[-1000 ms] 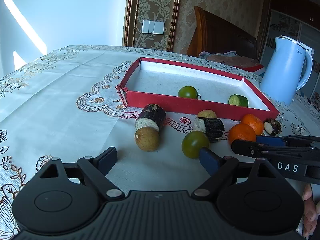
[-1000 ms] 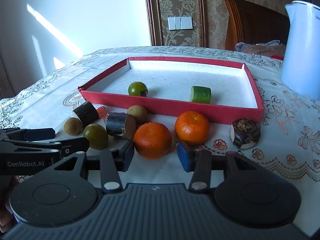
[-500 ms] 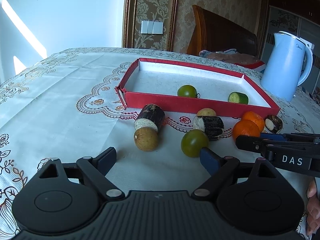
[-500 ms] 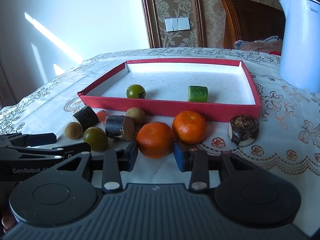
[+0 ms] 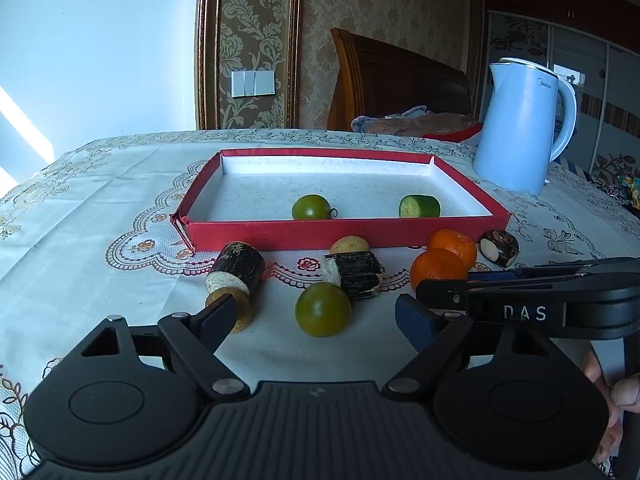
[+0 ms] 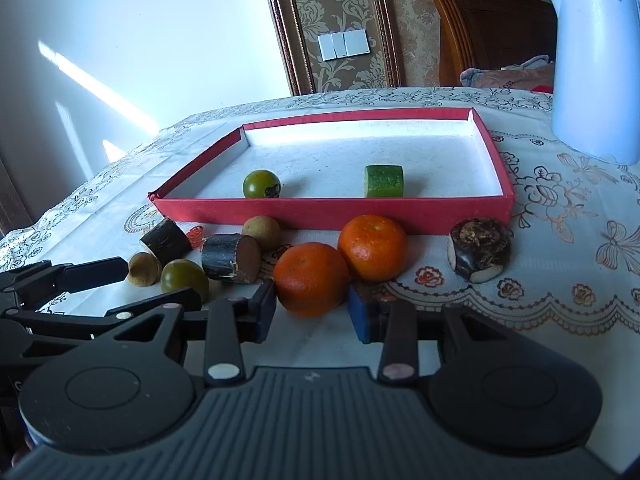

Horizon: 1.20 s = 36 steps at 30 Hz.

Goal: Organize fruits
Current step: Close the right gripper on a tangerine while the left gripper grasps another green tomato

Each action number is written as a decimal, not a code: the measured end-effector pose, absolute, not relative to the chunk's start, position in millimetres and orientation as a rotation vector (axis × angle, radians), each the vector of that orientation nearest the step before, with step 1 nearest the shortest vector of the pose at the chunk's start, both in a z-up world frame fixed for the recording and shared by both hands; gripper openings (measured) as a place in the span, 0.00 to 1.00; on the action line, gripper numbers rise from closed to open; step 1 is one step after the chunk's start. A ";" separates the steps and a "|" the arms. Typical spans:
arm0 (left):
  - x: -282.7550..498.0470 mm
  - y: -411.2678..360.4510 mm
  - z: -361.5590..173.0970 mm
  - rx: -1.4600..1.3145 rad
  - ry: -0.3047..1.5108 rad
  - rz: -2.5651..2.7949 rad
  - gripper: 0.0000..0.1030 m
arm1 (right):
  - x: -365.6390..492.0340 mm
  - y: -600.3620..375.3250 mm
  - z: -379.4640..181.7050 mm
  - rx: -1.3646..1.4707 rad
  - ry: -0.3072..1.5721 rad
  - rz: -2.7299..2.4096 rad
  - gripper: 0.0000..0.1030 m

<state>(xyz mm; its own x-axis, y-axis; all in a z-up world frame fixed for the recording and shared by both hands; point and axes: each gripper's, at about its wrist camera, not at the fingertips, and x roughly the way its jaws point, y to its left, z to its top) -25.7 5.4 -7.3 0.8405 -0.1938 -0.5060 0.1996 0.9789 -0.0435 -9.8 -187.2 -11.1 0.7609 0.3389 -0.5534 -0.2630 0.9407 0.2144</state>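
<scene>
**Fingers at the loose fruit in front of the red tray**

The right gripper [image 6: 312,312] had its fingers pinching the nearer orange [image 6: 310,278] on the surface [image 6: 560,240], the second orange [image 6: 374,246] touching it just behind. The left gripper [image 5: 316,318] had just been narrowing its fingers, which stood spread either side of a green fruit [image 5: 323,309] without pressing it; a small brown fruit [image 5: 240,312] sat behind the left finger. The red tray [image 6: 332,212] held another green fruit [image 6: 262,184] and a cucumber piece [image 6: 384,181]. Dark cut chunks lay outside it.
</scene>
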 end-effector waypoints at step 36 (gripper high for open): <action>-7.2 -6.8 -14.3 -0.006 0.620 -0.154 0.31 | -16.8 -195.9 -12.7 0.167 0.623 0.328 0.36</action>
<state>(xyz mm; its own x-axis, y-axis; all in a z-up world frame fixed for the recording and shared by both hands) -7.2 -6.8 -14.3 0.8028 -0.1451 -0.5784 0.1415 0.9886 -0.0517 -16.8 -195.9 -12.7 0.7626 0.3497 -0.5441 -0.2503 0.9353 0.2503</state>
